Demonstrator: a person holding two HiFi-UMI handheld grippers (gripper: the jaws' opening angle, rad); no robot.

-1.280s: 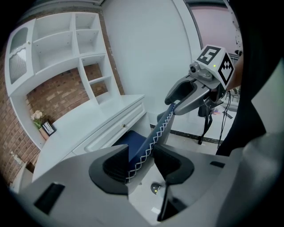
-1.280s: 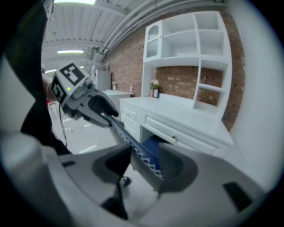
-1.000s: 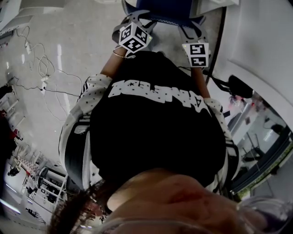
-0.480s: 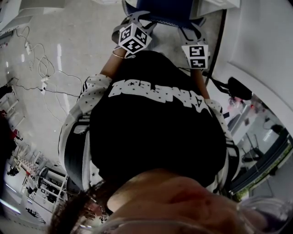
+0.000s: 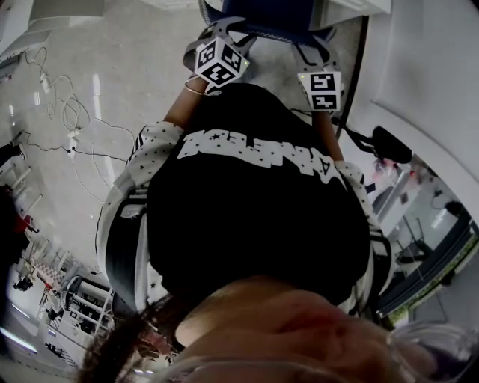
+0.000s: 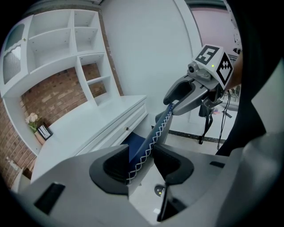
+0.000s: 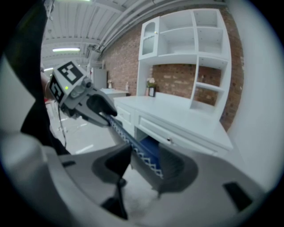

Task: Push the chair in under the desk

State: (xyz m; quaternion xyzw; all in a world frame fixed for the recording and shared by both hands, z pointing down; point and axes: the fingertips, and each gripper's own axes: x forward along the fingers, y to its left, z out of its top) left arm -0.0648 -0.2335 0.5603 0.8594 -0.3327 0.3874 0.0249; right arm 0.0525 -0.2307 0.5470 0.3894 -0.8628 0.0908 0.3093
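Note:
The blue chair back (image 5: pixel 269 13), edged with white zigzag stitching, lies at the top of the head view. My left gripper (image 5: pixel 224 30) and right gripper (image 5: pixel 310 43) both hold its top edge, side by side. In the left gripper view the stitched edge (image 6: pixel 153 137) runs between the jaws of the left gripper (image 6: pixel 142 162) up to the right gripper (image 6: pixel 172 105). In the right gripper view the chair back (image 7: pixel 135 144) fills the jaws of the right gripper (image 7: pixel 146 166), with the left gripper (image 7: pixel 104 113) beyond. The white desk (image 6: pixel 97 124) (image 7: pixel 177 117) stands just past the chair, whose blue part sits at its opening.
A white shelf unit (image 6: pixel 57 44) (image 7: pixel 186 48) rises over the desk against a brick wall. Flowers and a small frame (image 6: pixel 37 126) stand on the desk top. Cables (image 5: pixel 67 127) trail over the floor at the left. A black stand (image 6: pixel 206 124) is behind the right gripper.

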